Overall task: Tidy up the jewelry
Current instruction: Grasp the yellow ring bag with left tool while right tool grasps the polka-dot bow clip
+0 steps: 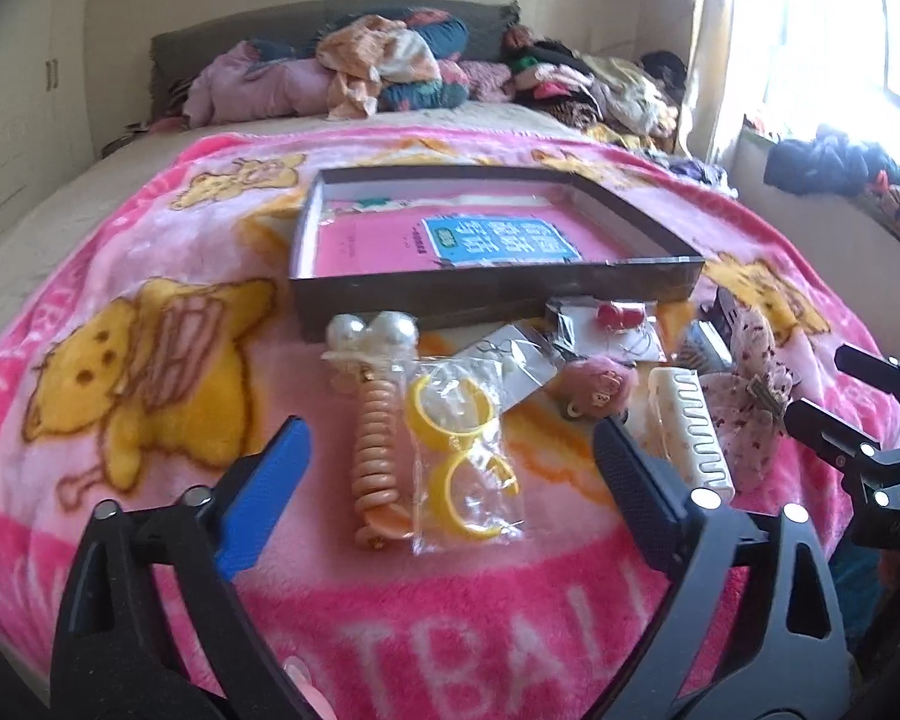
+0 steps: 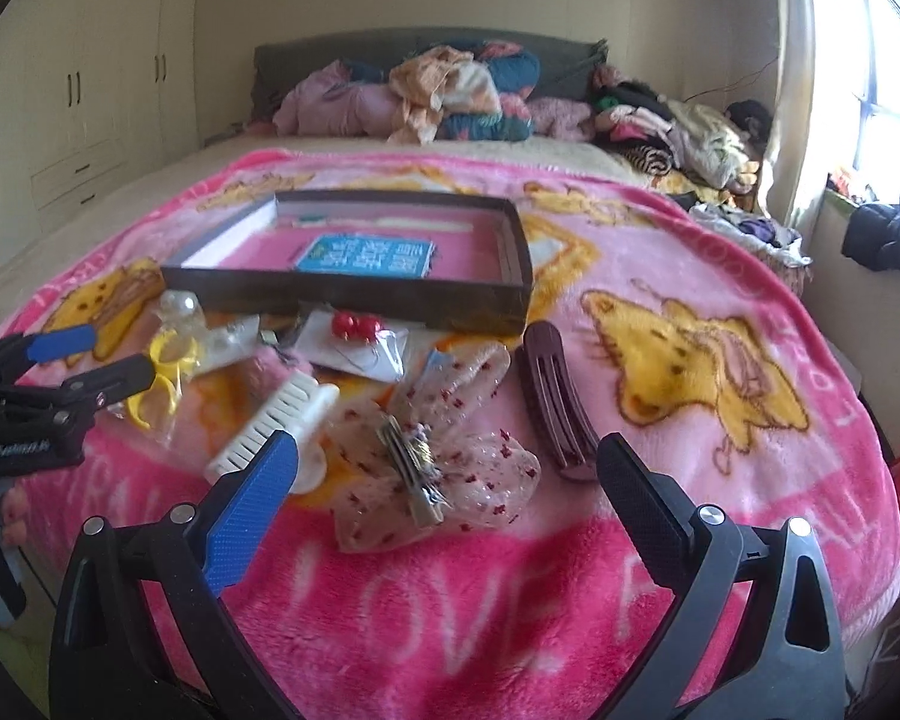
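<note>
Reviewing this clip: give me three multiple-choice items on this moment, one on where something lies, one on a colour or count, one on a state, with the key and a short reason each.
1. Where does the dark hair clip lie?
A. inside the box
B. on the blanket, right of the lace bow
C. on the pillows

2. What colour are the hoop earrings in the clear bag?
A. yellow
B. green
C. black

3. What state is the right gripper in?
A. shut on the white comb
B. shut on the bow
C. open, holding nothing

Key: 1 B, the clip rests on the blanket beside the lace bow; 2 A, both hoops show yellow; 3 C, its jaws stand wide apart above the bow.
</note>
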### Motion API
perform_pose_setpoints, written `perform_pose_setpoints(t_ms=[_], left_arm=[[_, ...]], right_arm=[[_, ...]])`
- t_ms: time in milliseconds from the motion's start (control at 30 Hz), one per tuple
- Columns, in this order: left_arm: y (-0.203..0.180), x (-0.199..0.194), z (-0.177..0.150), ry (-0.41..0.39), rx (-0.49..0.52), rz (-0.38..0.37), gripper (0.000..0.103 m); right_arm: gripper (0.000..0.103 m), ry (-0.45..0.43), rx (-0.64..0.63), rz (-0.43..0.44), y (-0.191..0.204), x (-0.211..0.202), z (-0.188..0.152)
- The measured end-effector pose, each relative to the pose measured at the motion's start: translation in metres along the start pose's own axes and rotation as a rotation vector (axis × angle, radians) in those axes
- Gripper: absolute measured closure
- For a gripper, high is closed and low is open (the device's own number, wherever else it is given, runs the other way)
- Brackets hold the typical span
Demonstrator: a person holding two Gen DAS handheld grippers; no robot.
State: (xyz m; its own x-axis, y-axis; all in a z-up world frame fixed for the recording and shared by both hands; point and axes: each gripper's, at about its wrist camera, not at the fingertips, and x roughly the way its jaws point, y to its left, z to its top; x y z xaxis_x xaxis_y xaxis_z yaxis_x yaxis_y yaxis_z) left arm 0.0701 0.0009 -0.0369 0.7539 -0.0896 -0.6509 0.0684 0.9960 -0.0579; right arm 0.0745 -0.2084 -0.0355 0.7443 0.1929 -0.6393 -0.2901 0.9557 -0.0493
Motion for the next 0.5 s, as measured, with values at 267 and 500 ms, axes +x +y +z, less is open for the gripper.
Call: perform_pose_setpoints(t_ms=[267, 500], left_arm=[[-0.019, 0.022, -0.003, 0.076, 0.068, -0.018, 0.034], [-0.021, 0.040, -0.005, 0.143, 0.070, 0.018, 0.061]], right_arm=[[0.034, 0.093, -0.074, -0.002, 0.002, 0.027, -0.003], [0.072, 0.112, -0.048, 0.066, -0.005, 0.031, -0.006]])
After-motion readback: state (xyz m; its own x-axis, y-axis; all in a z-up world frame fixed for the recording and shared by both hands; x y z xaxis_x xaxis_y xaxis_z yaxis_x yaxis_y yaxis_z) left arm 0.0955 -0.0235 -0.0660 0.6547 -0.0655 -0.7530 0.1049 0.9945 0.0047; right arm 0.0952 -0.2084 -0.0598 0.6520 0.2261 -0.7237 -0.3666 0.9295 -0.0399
